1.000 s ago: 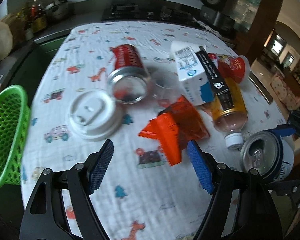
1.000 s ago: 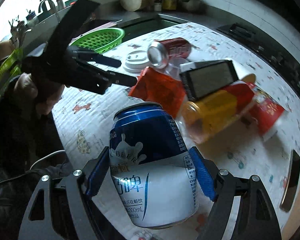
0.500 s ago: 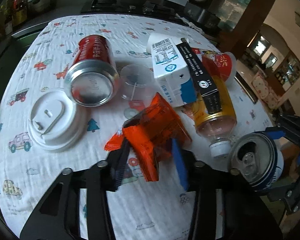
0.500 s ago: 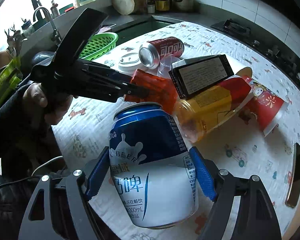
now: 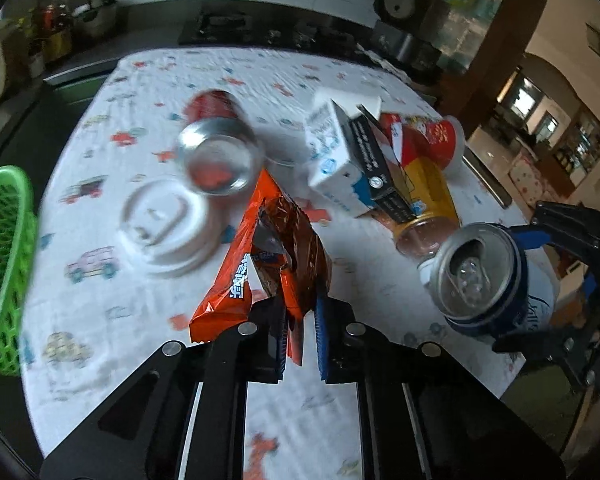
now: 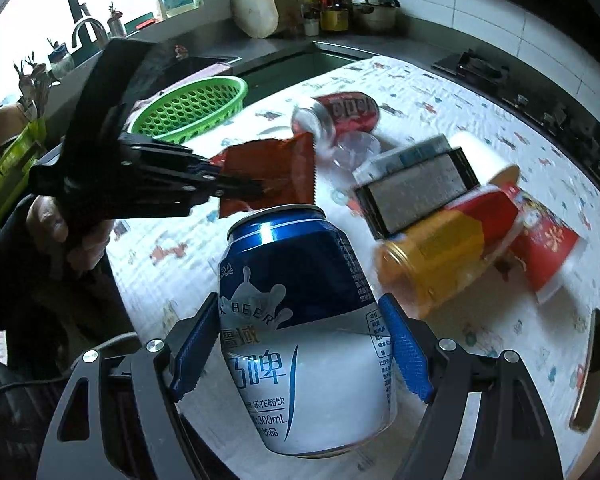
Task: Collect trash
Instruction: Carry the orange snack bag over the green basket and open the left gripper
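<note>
Two cans (image 6: pixel 306 328) (image 6: pixel 342 114), one wrapper (image 5: pixel 268 248), one lid (image 5: pixel 166 230), one bottle (image 6: pixel 432 264), two cartons (image 5: pixel 334 160) (image 5: pixel 374 168), two cups (image 6: pixel 548 240) (image 6: pixel 354 150), one basket (image 6: pixel 192 106).

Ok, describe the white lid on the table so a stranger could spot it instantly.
Start at the green basket by the table's edge. On the patterned cloth beside it lies the white lid, next to the red can. It is the only flat, round, all-white disc among the trash.

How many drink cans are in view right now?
2. The blue beer can is clamped in the right gripper. The red can lies on its side on the tablecloth, near the green basket. Others could be hidden behind the cartons.
</note>
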The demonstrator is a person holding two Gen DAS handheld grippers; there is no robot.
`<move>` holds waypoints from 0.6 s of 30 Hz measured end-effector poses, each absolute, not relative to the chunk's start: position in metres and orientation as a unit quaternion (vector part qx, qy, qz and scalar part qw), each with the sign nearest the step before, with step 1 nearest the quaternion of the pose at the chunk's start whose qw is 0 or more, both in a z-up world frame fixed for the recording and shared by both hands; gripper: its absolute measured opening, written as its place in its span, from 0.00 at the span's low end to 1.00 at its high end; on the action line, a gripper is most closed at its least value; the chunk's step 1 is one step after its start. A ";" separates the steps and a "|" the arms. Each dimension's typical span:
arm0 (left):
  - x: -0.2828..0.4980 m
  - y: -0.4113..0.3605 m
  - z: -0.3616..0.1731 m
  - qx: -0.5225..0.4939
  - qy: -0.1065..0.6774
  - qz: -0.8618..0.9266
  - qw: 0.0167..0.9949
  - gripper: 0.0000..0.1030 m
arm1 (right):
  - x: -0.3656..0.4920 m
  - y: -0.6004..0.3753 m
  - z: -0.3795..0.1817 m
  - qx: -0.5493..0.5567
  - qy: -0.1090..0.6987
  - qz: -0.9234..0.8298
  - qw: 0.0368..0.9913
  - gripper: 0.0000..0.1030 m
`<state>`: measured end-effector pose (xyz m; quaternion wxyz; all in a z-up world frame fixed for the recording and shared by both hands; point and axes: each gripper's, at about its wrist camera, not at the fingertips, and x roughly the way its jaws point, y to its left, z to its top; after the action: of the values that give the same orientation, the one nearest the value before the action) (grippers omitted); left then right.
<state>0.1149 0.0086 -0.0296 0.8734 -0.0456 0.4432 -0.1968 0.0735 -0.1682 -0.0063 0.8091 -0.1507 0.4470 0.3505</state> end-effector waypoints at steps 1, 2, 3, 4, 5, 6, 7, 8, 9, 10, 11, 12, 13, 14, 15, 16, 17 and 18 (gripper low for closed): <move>0.111 0.017 -0.025 -0.047 0.438 -0.189 0.878 0.10 | 0.074 -0.164 -0.005 -0.151 0.445 0.352 0.810 0.74; 0.109 0.023 -0.023 -0.048 0.433 -0.183 0.881 0.10 | 0.076 -0.157 -0.002 -0.150 0.442 0.356 0.809 0.74; 0.106 0.030 -0.020 -0.049 0.429 -0.176 0.885 0.10 | 0.077 -0.152 0.000 -0.149 0.440 0.359 0.809 0.74; 0.103 0.040 -0.016 -0.050 0.424 -0.165 0.889 0.10 | 0.078 -0.147 0.001 -0.149 0.437 0.362 0.809 0.74; 0.100 0.051 -0.012 -0.051 0.419 -0.153 0.894 0.10 | 0.080 -0.143 0.003 -0.150 0.436 0.365 0.809 0.74; 0.099 0.057 -0.010 -0.053 0.415 -0.146 0.896 0.10 | 0.082 -0.135 0.005 -0.150 0.433 0.369 0.809 0.74; 0.097 0.069 -0.007 -0.057 0.410 -0.133 0.900 0.10 | 0.083 -0.129 0.007 -0.150 0.431 0.372 0.808 0.74; 0.097 0.079 -0.005 -0.061 0.408 -0.123 0.903 0.10 | 0.085 -0.123 0.008 -0.149 0.430 0.375 0.808 0.74; 0.096 0.092 -0.002 -0.066 0.403 -0.107 0.907 0.10 | 0.088 -0.114 0.010 -0.149 0.427 0.379 0.807 0.74; 0.095 0.104 0.000 -0.071 0.399 -0.095 0.909 0.10 | 0.089 -0.108 0.012 -0.149 0.426 0.382 0.807 0.74; 0.095 0.115 0.002 -0.077 0.396 -0.084 0.911 0.10 | 0.091 -0.102 0.013 -0.149 0.425 0.385 0.806 0.74; 0.094 0.127 0.003 -0.083 0.393 -0.072 0.913 0.10 | 0.093 -0.093 0.014 -0.148 0.423 0.389 0.805 0.74; 0.093 0.137 0.004 -0.089 0.390 -0.063 0.914 0.10 | 0.096 -0.085 0.015 -0.148 0.422 0.391 0.804 0.74; 0.092 0.147 0.005 -0.094 0.388 -0.053 0.915 0.10 | 0.098 -0.079 0.016 -0.148 0.422 0.393 0.804 0.74; 0.092 0.157 0.004 -0.098 0.387 -0.042 0.916 0.10 | 0.101 -0.069 0.016 -0.147 0.422 0.395 0.803 0.74; 0.092 0.168 0.004 -0.101 0.385 -0.030 0.917 0.10 | 0.104 -0.063 0.016 -0.146 0.422 0.397 0.802 0.74; 0.093 0.178 0.002 -0.102 0.384 -0.018 0.917 0.10 | 0.107 -0.053 0.017 -0.143 0.422 0.400 0.801 0.74; 0.094 0.185 0.001 -0.104 0.384 -0.009 0.917 0.10 | 0.109 -0.048 0.017 -0.142 0.422 0.401 0.801 0.74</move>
<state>0.0943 0.1847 0.0013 0.9175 -0.1039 0.3839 -0.0091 0.1094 -0.0484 0.0166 0.8008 -0.1421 0.4216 0.4010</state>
